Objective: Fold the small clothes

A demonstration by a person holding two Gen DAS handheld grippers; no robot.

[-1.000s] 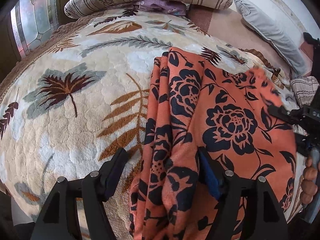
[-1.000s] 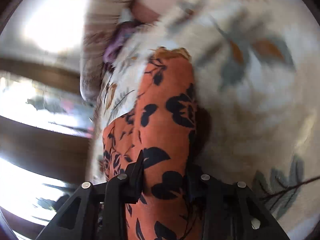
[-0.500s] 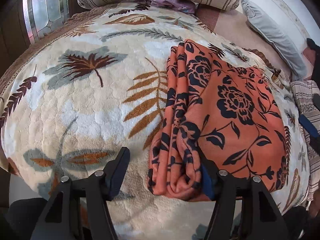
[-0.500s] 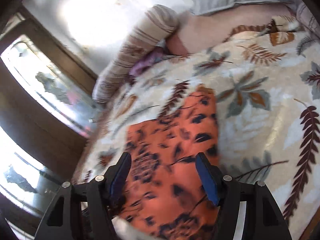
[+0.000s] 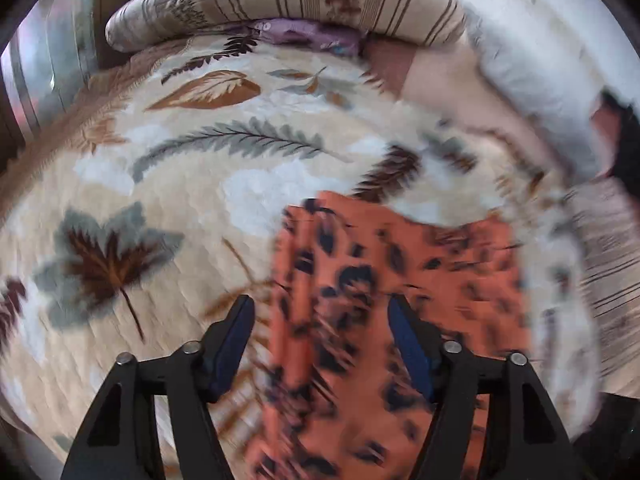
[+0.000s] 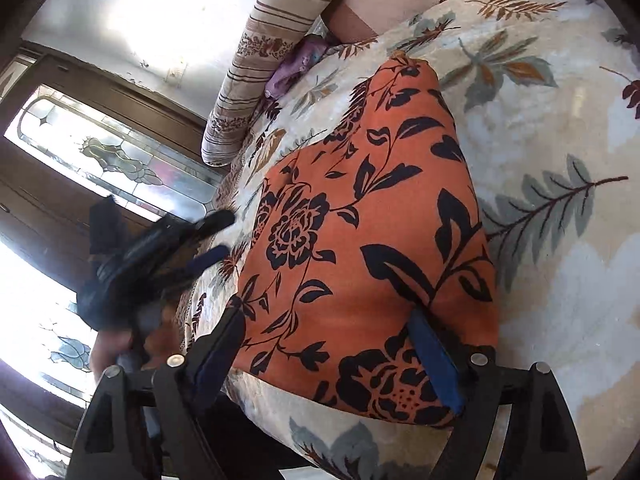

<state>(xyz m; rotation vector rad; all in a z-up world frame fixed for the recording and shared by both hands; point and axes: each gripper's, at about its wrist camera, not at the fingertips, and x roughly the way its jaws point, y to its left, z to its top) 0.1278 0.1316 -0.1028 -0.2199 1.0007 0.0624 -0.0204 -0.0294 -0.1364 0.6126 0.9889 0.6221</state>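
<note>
The orange floral cloth (image 6: 360,248) now lies folded — a soft rectangle on plush blanket (image 6: 560,152); both tools (image 5: 320,340) (image 6: 328,352) gape empty.

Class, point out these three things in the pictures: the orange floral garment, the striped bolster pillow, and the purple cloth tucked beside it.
orange floral garment (image 6: 360,240), right wrist view, middle of its folded top face.
striped bolster pillow (image 5: 320,0), left wrist view, middle of its length.
purple cloth (image 5: 308,34), left wrist view, exposed part under the bolster.

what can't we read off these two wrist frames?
- Left wrist: orange floral-print garment smeared by motion blur; fold layers unreadable.
- Right wrist: garment's near edge hidden behind the right gripper fingers.
- Right wrist: left gripper blurred, though open; purple cloth under striped bolster pillow too small to identify.
</note>
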